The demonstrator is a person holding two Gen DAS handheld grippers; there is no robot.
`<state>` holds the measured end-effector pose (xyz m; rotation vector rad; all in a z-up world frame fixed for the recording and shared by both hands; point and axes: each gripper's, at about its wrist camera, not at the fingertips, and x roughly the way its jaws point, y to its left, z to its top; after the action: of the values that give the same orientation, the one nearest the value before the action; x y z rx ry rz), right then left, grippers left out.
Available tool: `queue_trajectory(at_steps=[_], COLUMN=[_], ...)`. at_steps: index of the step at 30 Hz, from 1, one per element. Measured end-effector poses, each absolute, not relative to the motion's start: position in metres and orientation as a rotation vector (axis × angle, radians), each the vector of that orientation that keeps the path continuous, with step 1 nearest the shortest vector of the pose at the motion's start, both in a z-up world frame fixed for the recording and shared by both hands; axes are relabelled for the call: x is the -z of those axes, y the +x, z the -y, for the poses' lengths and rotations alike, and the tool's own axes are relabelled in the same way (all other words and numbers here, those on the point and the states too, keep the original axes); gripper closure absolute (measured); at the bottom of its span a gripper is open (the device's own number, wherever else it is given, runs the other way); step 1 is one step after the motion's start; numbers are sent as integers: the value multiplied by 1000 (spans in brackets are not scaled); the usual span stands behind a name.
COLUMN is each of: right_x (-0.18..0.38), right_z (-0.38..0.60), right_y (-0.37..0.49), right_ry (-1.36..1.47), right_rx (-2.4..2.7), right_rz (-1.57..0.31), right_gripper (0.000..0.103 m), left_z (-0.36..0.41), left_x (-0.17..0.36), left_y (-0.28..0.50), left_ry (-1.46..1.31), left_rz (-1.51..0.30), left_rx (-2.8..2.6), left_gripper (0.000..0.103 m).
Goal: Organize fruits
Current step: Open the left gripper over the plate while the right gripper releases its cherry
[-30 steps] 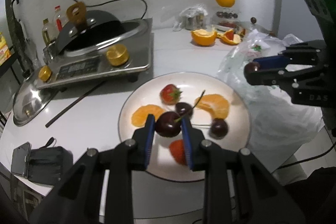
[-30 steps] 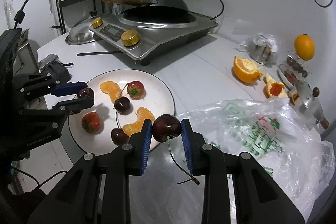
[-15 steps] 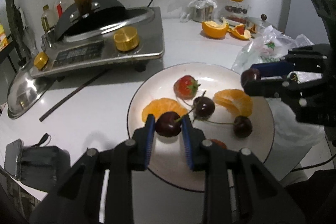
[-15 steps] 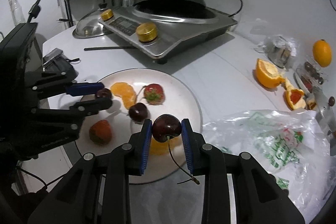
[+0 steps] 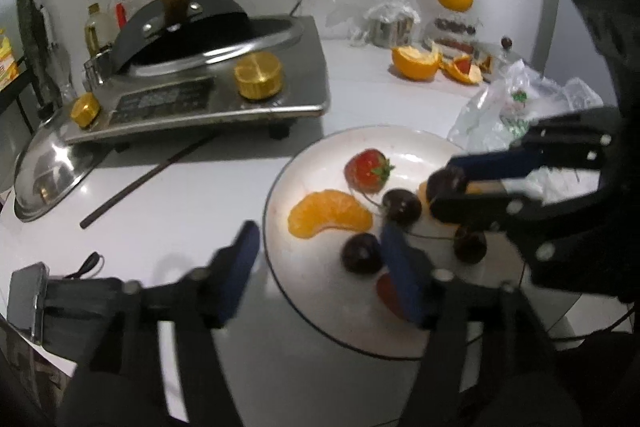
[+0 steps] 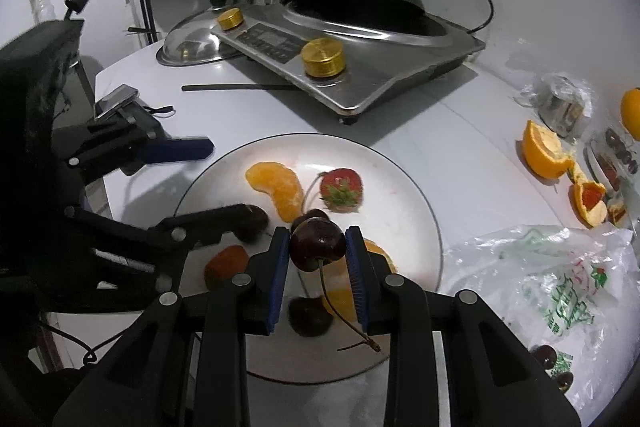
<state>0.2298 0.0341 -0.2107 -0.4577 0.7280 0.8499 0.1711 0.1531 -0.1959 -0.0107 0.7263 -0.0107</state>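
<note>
White porcelain plate (image 6: 416,195) lies on the pale round table (image 5: 200,195), and both grippers hang over it, pointing steeply down.

The left gripper (image 5: 320,267) stands over the plate's left rim. Its jaws have just been opening and now stand wide apart: one blue pad is outside the rim, the other is over the plate. The released cherry (image 5: 362,253) lies on the plate between them, close beside the right pad, and no pad presses on it.

The right gripper (image 6: 318,261) comes in from the other side, over the near part of the plate in its own view. Its blue pads are closed on a dark cherry (image 6: 318,245), whose stem (image 6: 344,319) hangs down free.

On the plate there are also two orange segments (image 5: 330,215), a strawberry (image 5: 368,169), a second red piece partly hidden, and two more cherries (image 5: 402,205).

The stove (image 5: 208,95) with its wok stands behind the plate, well apart. A thin black rod (image 5: 148,179) lies between them. The plastic bag (image 6: 552,275) lies just beside the plate's right edge. The table's front edge is near the plate.
</note>
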Motion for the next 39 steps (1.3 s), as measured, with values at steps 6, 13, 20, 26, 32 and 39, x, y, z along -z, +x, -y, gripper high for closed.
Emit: queue_trajectory(at_steps=[6, 13, 20, 26, 32, 39], right_x=[214, 218, 223, 221, 217, 211], right_z=[-46, -61, -65, -60, -48, -30], right_y=[225, 220, 221, 223, 222, 221], right_ry=[-479, -503, -511, -495, -472, -448], right_rx=[-864, -878, -873, -854, -839, -825], right_rz=[-734, -743, -765, -764, -757, -743], right_gripper=[73, 73, 73, 72, 67, 67], left_z=[-169, -180, -185, -182, -172, -156], left_x=[196, 200, 202, 201, 196, 191], left_y=[164, 158, 154, 153, 153, 152], left_ry=[-41, -55, -61, -57, -46, -23], left_rz=[-716, -719, -719, -712, -704, -701], left_rx=[-20, -31, -39, -35, -26, -14], left_gripper=[37, 37, 37, 36, 36, 36])
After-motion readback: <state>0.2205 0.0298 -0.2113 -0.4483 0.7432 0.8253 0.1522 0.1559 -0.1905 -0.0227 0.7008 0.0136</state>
